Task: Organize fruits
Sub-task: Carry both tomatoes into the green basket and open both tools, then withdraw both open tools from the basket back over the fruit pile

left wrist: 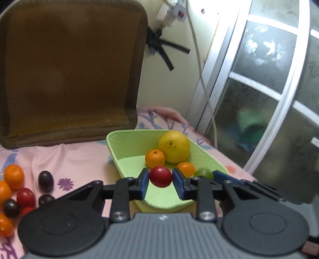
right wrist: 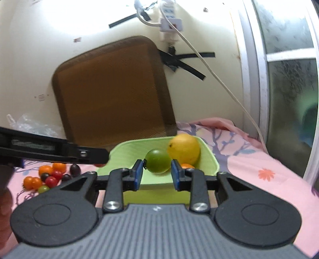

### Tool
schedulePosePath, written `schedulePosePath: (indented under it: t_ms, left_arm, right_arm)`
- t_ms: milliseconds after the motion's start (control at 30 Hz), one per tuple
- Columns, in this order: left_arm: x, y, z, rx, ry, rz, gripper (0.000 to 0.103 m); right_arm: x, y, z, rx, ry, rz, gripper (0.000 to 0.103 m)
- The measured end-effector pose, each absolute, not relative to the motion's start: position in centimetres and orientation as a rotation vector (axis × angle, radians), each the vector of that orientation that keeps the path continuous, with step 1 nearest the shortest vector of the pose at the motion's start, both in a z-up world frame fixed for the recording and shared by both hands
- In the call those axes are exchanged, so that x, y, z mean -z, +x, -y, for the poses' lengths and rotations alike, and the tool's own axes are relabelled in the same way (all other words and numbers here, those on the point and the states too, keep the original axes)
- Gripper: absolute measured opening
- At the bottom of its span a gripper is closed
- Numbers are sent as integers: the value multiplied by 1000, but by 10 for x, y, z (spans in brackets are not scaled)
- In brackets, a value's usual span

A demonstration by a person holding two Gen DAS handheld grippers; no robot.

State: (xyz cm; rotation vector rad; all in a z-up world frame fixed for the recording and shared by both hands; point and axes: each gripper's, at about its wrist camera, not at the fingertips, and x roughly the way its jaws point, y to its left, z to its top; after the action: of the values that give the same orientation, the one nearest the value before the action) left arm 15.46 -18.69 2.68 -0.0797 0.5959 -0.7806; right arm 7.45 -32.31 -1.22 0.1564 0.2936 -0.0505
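My left gripper (left wrist: 160, 177) is shut on a red cherry tomato (left wrist: 160, 176) and holds it over the green tray (left wrist: 127, 151). The tray holds a large yellow citrus (left wrist: 174, 147), a small orange (left wrist: 155, 158), an orange tomato (left wrist: 186, 169) and a green fruit (left wrist: 204, 173). My right gripper (right wrist: 157, 171) is over the same tray (right wrist: 209, 159), its blue pads on either side of the green fruit (right wrist: 157, 161); a small gap shows at each pad. Loose tomatoes, small oranges and dark grapes (left wrist: 19, 191) lie on the pink cloth at the left, also in the right wrist view (right wrist: 49, 176).
A brown square cushion (left wrist: 65, 69) leans on the wall behind the tray. A white cable (right wrist: 229, 89) hangs from a power strip (right wrist: 169, 18) on the wall. A frosted window (left wrist: 269, 79) is at the right. A clear plastic bag (right wrist: 28, 123) lies at the far left.
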Motion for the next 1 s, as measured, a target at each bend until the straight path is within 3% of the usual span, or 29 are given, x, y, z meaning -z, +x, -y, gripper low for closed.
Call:
schedulePosePath:
  t_ms: [67,133,167,333,500,700,867,900,933,1000]
  left_arm:
    - [-23,157,193,773,-70,-604,36]
    - [-20,156,194,773,-68,-602,38]
    - [-20,157,193,776,-68,-602,38]
    - [-34,148,163,767,-145,-569,38]
    - [-47,132,81,660,-244,-505,38]
    - [-37,122,-27,432,-315,-517,38]
    - [-20,125,-61,398,-337,-549,38]
    - [-17,127,-61,413,-328,-558,41]
    - [-14,129,-58,428,-316,-565,54]
    - [-7,131,-51,448,-290,-568,62]
  right_arm:
    - [14,77,323,51,148,-305,35]
    - [13,77,321,55,136,-298,51]
    - [15,78,321,58,134,-298,52]
    - [14,73,322,65,134,-278,52]
    - [12,67,328,83,161,-254,51]
    - [9,62,327,82,174,-218,51]
    - [-1,53,305,12,158,-198,51]
    - [-3,54,297,-24,152,-213,51]
    - [-5,55,289,-60,148,-230,51]
    - [-8,60,267,-145,122,-274,51]
